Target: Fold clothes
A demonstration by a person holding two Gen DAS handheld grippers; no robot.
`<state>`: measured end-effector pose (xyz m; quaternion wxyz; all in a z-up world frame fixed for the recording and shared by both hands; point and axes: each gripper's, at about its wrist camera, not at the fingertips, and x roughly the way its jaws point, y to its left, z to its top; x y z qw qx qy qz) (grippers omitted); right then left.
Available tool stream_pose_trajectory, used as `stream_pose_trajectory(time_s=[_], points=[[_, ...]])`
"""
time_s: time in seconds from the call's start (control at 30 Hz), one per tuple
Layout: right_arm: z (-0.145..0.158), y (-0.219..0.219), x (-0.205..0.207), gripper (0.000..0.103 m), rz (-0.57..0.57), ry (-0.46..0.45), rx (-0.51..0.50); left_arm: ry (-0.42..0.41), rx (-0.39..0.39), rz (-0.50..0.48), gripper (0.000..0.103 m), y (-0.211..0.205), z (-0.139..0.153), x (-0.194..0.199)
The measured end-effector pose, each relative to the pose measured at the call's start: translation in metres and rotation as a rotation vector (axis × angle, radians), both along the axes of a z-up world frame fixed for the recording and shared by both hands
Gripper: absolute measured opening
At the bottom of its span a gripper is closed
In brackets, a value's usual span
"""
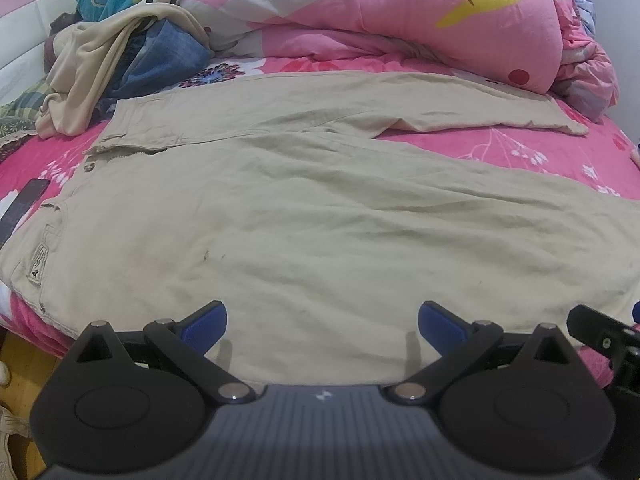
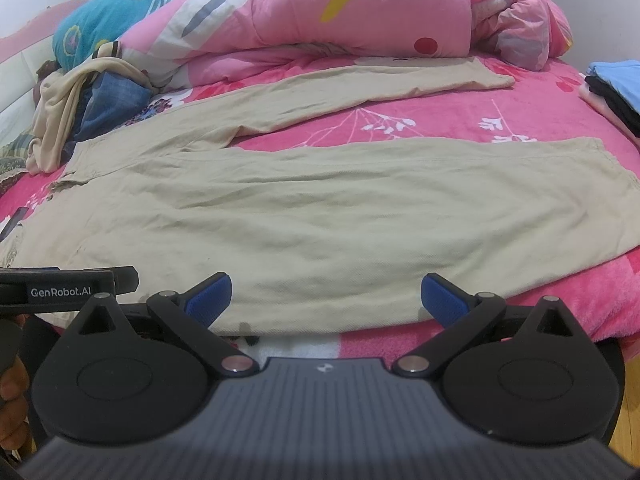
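Trousers spread flat, first fold not yet begun.

The beige trousers (image 1: 304,216) lie across the pink bed (image 2: 540,108), legs splayed toward 3 o'clock, waist at 9. Left tool (image 1: 322,322) and right tool (image 2: 326,296) both hover released at the near leg's edge; next, likely pinch that edge and carry it toward 12 onto the far leg.

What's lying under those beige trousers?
The trousers lie on a pink flowered blanket. Whatever the cloth covers directly beneath is hidden.
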<state>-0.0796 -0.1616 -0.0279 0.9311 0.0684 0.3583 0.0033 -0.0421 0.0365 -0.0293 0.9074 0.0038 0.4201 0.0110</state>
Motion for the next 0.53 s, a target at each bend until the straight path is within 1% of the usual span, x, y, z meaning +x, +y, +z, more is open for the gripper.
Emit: stream_pose_trajectory(time_s=[0.53], points=[[-0.0011,0.0016,0.0014,0.102,-0.004,0.007,0.001,0.009,-0.001,0.000,0.103,0.0010,-0.0013,0.0009]])
